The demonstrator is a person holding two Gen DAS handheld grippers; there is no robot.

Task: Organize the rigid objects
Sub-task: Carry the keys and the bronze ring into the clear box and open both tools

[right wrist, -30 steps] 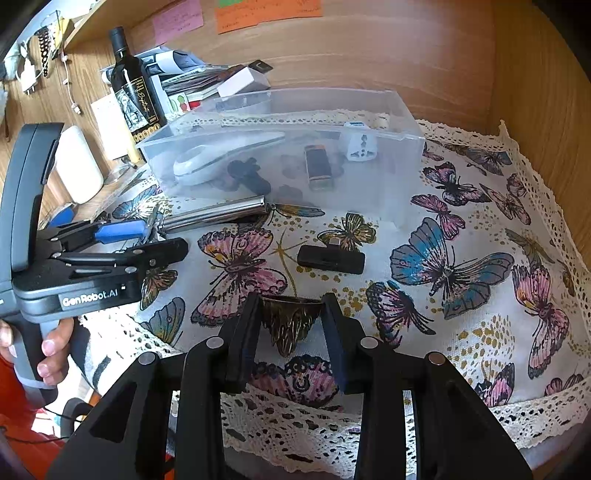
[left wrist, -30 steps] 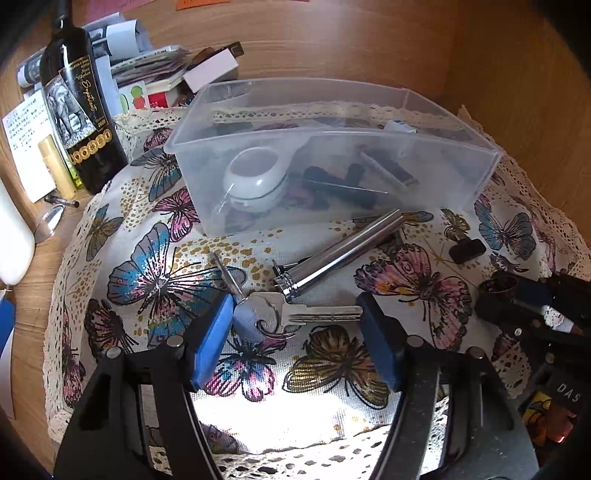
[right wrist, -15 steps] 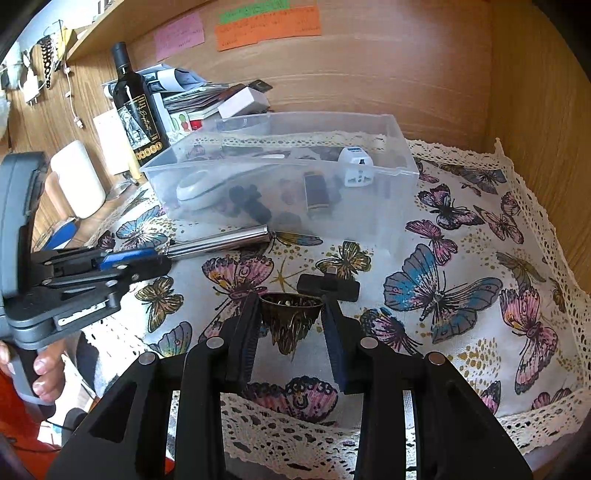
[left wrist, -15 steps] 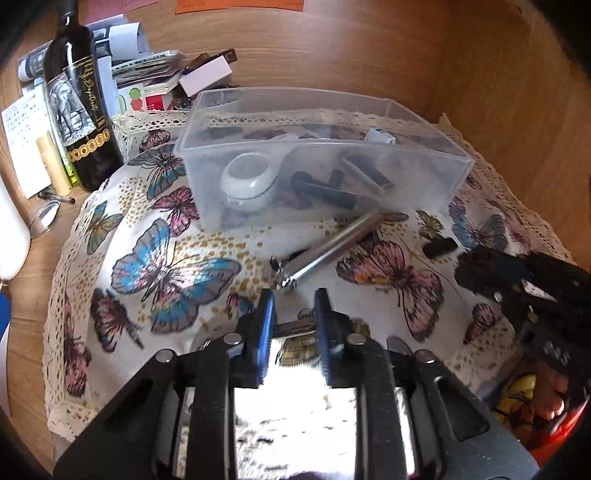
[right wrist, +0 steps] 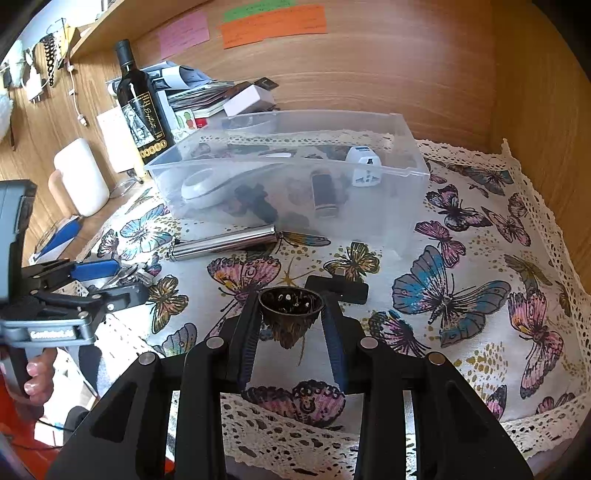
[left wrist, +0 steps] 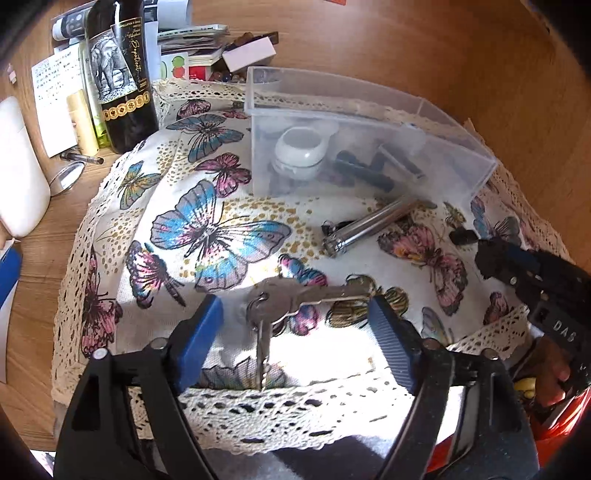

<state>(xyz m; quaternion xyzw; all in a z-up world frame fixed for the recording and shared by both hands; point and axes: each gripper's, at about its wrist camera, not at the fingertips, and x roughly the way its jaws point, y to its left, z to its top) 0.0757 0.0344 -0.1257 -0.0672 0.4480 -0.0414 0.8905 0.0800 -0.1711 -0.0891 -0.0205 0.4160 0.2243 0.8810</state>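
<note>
- Left gripper (left wrist: 295, 325): my jaws are opening and stand wide, the blue pads clear on either side of the bunch of keys (left wrist: 284, 302); nothing is pressed. The keys lie on the butterfly cloth (left wrist: 207, 236) between the pads, one blade pointing to 3 o'clock and one to 6 o'clock, over the lace edge.
- Right gripper (right wrist: 290, 332): clenched on the small bronze perforated cup (right wrist: 290, 314), mouth upward, held above the cloth.
- Step in hand, as I judge it: taking up the keys for the clear plastic bin (left wrist: 369, 147), which stands at 12 to 1 o'clock from the left gripper. I would close across the stacked key heads by the ring, not the thin blades, and press low against the cloth, since flat metal slips out easily.
- I would keep the right gripper firm on its cup until the left is clear of the bin's near wall.
- Also loose on the cloth: a chrome cylinder (left wrist: 373, 225) at 1 o'clock of the keys and a small black block (right wrist: 338, 288) beyond the cup.
- Surface and room: a lace-trimmed cloth on a wooden desk in a wooden alcove; a wine bottle (left wrist: 122, 74), papers and boxes at 11 o'clock; coloured notes (right wrist: 273, 24) on the back panel.
</note>
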